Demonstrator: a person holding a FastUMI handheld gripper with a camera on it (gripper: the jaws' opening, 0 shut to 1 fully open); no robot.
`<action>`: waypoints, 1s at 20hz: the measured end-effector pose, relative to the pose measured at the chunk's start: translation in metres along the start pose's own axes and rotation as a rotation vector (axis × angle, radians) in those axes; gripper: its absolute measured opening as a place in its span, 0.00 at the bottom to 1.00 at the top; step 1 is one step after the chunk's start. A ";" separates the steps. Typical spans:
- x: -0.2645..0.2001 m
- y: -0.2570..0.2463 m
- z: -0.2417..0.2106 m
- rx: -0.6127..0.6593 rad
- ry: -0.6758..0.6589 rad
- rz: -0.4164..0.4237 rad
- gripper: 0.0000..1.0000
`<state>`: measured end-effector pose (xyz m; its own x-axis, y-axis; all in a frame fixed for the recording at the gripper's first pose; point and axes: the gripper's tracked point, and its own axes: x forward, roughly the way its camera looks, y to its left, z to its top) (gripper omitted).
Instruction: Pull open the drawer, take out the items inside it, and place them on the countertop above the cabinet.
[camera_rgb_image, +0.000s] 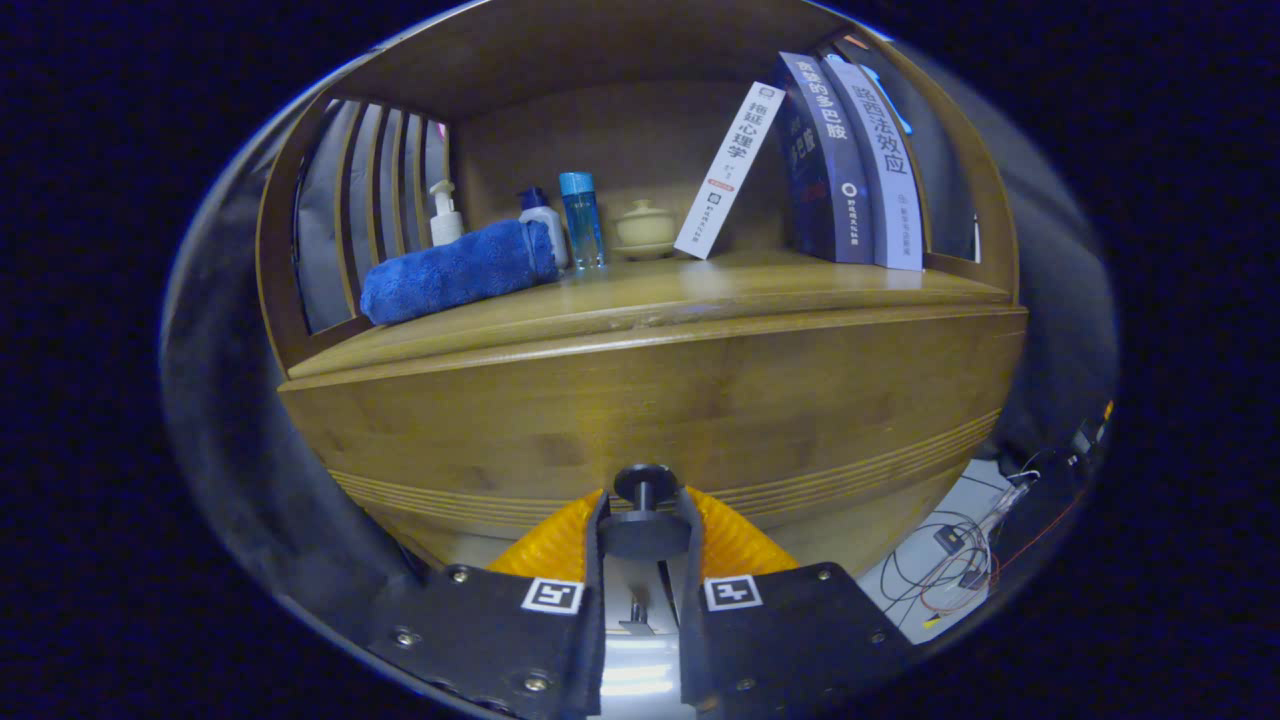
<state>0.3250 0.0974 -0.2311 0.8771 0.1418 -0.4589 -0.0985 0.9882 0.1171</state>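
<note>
Your gripper (645, 535) is clamped on the drawer knob (644, 487), a dark round knob on a short stem, with both fingers pressing its disc between them. Just ahead of the fingers stands the drawer front (660, 410), a wide panel of warm, grained wood with fine grooved lines along its lower edge. Beyond it lies the countertop (690, 285).

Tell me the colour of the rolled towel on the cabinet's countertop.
Blue: the rolled terry towel lies beside the bottles, clearest in the gripper view.
</note>
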 end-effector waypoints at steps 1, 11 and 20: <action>-0.006 0.000 -0.002 0.008 -0.009 -0.002 0.30; -0.087 0.002 -0.033 0.031 -0.051 -0.050 0.30; -0.144 -0.003 -0.065 0.043 -0.037 -0.095 0.30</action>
<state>0.1688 0.0776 -0.2226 0.8984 0.0443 -0.4370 0.0059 0.9936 0.1127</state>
